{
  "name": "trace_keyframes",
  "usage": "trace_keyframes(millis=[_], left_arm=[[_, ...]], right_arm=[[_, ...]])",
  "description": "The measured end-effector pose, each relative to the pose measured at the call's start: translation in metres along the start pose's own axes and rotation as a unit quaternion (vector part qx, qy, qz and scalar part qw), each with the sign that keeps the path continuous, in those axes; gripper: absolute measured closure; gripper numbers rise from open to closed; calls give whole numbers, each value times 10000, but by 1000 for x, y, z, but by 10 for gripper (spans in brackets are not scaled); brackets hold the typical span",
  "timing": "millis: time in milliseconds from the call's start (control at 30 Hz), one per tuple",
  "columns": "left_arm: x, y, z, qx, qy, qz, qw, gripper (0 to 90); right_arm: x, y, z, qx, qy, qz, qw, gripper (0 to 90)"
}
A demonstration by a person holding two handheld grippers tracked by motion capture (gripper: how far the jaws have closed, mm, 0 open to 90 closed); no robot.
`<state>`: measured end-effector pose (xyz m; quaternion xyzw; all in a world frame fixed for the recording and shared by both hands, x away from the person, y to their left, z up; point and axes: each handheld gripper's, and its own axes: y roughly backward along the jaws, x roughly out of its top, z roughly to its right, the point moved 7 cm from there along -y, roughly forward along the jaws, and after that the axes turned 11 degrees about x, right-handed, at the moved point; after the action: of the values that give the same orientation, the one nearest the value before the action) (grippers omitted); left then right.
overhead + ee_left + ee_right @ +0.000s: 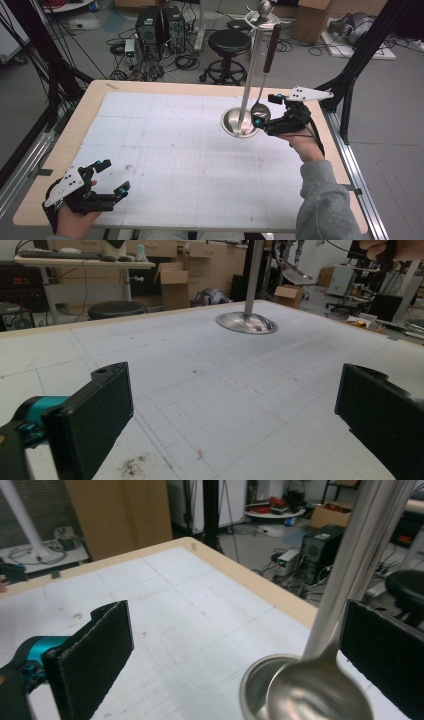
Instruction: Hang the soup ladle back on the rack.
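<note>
Work: hanging a ladle (263, 75) on a stand (248, 80); judged from how it hangs, that part looks done.
Ladle: it hangs from a hook at the stand's top, upper right of the high view, brown handle up, bowl down just above the stand's round base (240, 123). In the right gripper view the bowl (320, 692) sits low and right of centre, in front of the pole.
Right tool (265, 109): jaws wide open, at right centre of the high view; the bowl lies between them, but my pads (100, 650) do not press on it. I hold nothing.
Left tool (111, 176): jaws wide apart with nothing in them, resting on the table (165, 150) at the lower left of the high view, well apart from the stand.
Done: ladle on its hook, my grip let go.
Left: I judge only drawing my right tool back clear of the bowl without knocking it into a swing.
Risk: the bowl is close to my far pad, so a sideways pull could nudge it.
</note>
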<state>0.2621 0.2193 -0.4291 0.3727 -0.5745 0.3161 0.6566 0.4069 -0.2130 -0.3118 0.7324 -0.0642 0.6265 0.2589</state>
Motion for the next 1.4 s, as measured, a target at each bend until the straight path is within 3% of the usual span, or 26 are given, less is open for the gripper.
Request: trace_keyframes(millis=[400,500,667,800,933,1200,1400], left_arm=[[4,-2,0,-100,-8,73,9999,25],[3,-6,1,-140,-4,53,9999,25],[1,-15,7,-262,-73,-5,9996,25],[3,-19,8,-323,-35,40,9995,25],[3,-22,7,-362,-59,23,9993,25],[8,-22,7,-397,-18,186,9990,25],[7,-23,8,-383,-81,164,9991,25]], right_arm=[[-35,12,-26,385,-20,427,9983,0],[-49,12,-30,456,-77,352,9983,0],[-68,15,-42,762,-53,492,9959,0],[-82,18,-51,874,-34,489,9950,0],[-90,26,-57,855,113,573,9946,0],[-104,48,-69,679,268,437,9964,0],[-110,66,-75,413,279,505,9975,0]])
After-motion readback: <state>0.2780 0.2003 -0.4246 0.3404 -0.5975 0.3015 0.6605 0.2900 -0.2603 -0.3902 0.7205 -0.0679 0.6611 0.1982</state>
